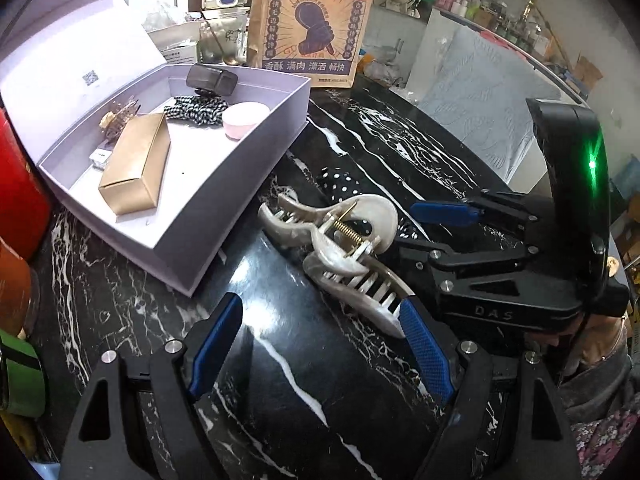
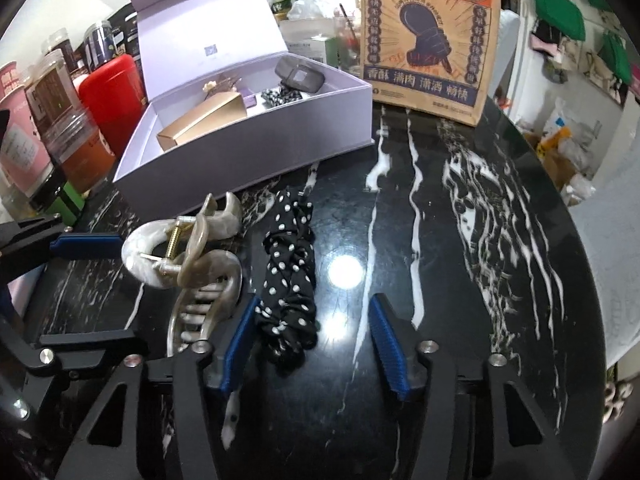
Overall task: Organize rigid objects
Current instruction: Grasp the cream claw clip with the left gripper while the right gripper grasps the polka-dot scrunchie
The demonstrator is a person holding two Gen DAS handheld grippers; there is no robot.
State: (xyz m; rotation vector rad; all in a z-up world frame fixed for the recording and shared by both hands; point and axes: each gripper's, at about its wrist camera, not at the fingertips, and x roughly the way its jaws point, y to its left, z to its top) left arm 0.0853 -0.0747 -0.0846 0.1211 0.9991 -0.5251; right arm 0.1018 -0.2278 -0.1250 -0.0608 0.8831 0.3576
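Observation:
A pearly beige hair claw clip (image 1: 340, 252) lies on the black marble table (image 1: 280, 380), also in the right wrist view (image 2: 192, 264). A black polka-dot scrunchie (image 2: 288, 280) lies beside it. My left gripper (image 1: 320, 348) is open, its right finger touching the clip's teeth. My right gripper (image 2: 312, 340) is open, its left finger against the scrunchie's near end; it also shows in the left wrist view (image 1: 436, 228). The open lilac box (image 1: 240, 168) holds a gold carton (image 1: 136, 164), a pink cup (image 1: 244, 120), a checkered scrunchie (image 1: 196, 108), a dark case (image 1: 212, 78) and a small gold clip (image 1: 118, 118).
A printed paper bag (image 2: 428, 36) stands at the back behind the box. Red and brown canisters (image 2: 108, 96) crowd the left side. A kettle (image 1: 224, 4) and clutter sit behind the box. The table's curved edge (image 2: 576, 240) runs along the right.

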